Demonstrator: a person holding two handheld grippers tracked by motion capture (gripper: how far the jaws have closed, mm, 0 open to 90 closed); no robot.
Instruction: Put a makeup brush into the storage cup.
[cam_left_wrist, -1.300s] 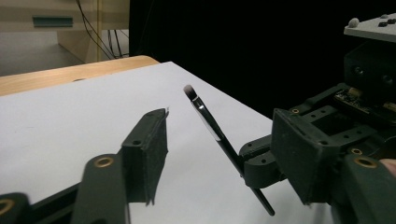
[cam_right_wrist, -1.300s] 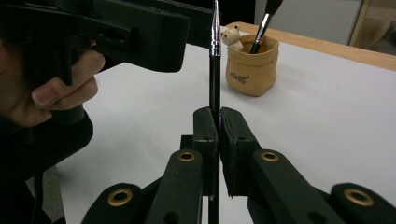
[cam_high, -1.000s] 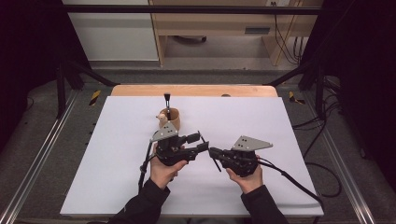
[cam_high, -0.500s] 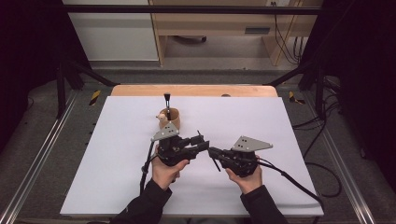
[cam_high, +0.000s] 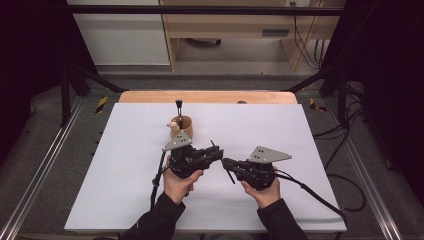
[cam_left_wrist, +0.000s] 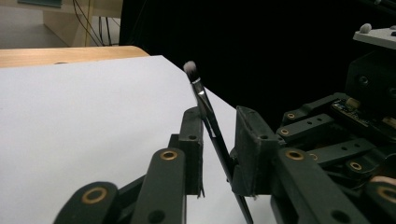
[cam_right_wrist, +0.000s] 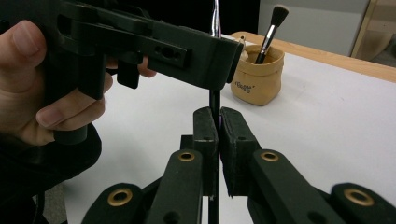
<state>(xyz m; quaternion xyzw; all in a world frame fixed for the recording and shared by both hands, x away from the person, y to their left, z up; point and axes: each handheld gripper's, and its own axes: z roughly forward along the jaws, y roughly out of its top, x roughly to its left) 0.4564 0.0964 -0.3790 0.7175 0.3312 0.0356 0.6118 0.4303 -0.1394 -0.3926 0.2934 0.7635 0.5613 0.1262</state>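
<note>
R gripper (cam_right_wrist: 218, 122) is clamped tight on the dark handle of a thin makeup brush (cam_left_wrist: 205, 105), holding it roughly upright above the counter (cam_high: 300, 150), w/ the handle's lower end poking out below the jaws in the high view. L gripper (cam_left_wrist: 218, 137) has the same brush between its jaws higher up the handle; its jaws have just been closing in on it, but in the left gripper view there's a gap on both sides, the right-hand pad esp., so no real pinch yet. Brush's pale bristle tip points up and away from that camera. Both grippers meet nose to nose near the counter's middle, a bit toward the near edge. Further out, toward the far edge and left of centre, sits a small tan cup (cam_high: 184, 126) w/ one bigger black-handled brush (cam_right_wrist: 272, 29) already standing in it. So approx: one brush looks stowed, the thin one is mid hand-over btw grippers. Left to do, prob.: L finishes its grip, R lets go, then brush goes into the cup.
</note>
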